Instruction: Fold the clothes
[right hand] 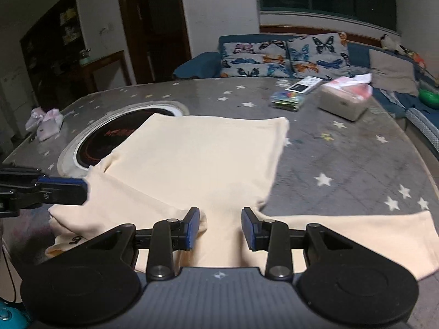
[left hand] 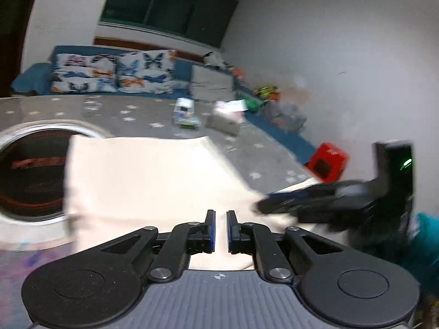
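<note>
A cream T-shirt (right hand: 197,159) lies on the grey star-patterned table (right hand: 343,153), its left sleeve folded over the body and its right sleeve (right hand: 378,235) spread out. It also shows blurred in the left wrist view (left hand: 142,181). My right gripper (right hand: 221,227) is open, jaws well apart, low over the shirt's near edge. My left gripper (left hand: 221,231) has its jaws close together with a narrow gap, over the shirt; whether it pinches cloth is unclear. It shows at the left edge of the right wrist view (right hand: 82,189), at the folded sleeve. The right gripper shows blurred in the left wrist view (left hand: 263,205).
A round built-in cooktop (right hand: 109,139) sits partly under the shirt. A tissue box (right hand: 343,101), a colourful packet (right hand: 288,100) and a white box stand at the far right of the table. A crumpled bag (right hand: 45,123) lies far left. A blue sofa with butterfly cushions (right hand: 282,57) lies beyond.
</note>
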The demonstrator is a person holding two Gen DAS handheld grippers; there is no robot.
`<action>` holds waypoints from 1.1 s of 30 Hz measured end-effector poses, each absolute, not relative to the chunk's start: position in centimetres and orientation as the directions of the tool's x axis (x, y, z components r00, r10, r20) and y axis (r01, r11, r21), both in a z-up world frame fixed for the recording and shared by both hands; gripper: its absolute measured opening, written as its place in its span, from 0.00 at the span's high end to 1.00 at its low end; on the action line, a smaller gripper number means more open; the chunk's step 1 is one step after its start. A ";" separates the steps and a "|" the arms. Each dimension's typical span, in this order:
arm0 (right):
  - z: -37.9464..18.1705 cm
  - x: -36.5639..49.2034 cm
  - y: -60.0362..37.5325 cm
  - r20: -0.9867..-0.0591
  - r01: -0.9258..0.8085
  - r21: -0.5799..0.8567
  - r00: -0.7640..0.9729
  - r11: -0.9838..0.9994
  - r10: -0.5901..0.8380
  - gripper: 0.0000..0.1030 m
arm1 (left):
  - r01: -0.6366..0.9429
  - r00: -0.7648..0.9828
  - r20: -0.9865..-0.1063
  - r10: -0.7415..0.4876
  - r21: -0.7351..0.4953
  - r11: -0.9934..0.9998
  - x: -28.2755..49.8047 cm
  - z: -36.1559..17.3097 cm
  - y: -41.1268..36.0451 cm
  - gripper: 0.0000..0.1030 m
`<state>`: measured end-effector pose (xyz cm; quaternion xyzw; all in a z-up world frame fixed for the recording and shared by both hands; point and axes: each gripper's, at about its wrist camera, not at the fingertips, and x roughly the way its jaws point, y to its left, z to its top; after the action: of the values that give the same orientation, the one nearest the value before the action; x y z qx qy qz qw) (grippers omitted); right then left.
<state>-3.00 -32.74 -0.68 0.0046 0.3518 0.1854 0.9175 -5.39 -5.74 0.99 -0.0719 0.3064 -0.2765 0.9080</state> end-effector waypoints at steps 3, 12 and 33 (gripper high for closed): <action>-0.5 -3.2 -33.3 -0.643 -0.326 0.146 0.686 0.934 0.340 0.67 | 0.384 0.685 -0.562 -0.465 -0.264 0.885 -4.9 0.0 -3.4 0.91; -2.3 -1.9 -31.5 -0.669 -0.347 0.205 0.633 0.915 0.390 0.70 | 0.271 0.701 -0.615 -0.362 -0.240 0.932 -4.6 -1.1 1.2 0.91; -2.8 -1.5 -28.8 -0.682 -0.365 0.071 0.661 0.928 0.312 0.88 | 0.170 0.760 -0.593 -0.266 -0.214 0.962 -1.4 -2.5 1.1 0.88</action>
<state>-1.48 -28.75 -2.78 -0.0357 0.3672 0.1858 0.9107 -1.38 1.12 -2.46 -0.0737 0.3260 -0.1167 0.9352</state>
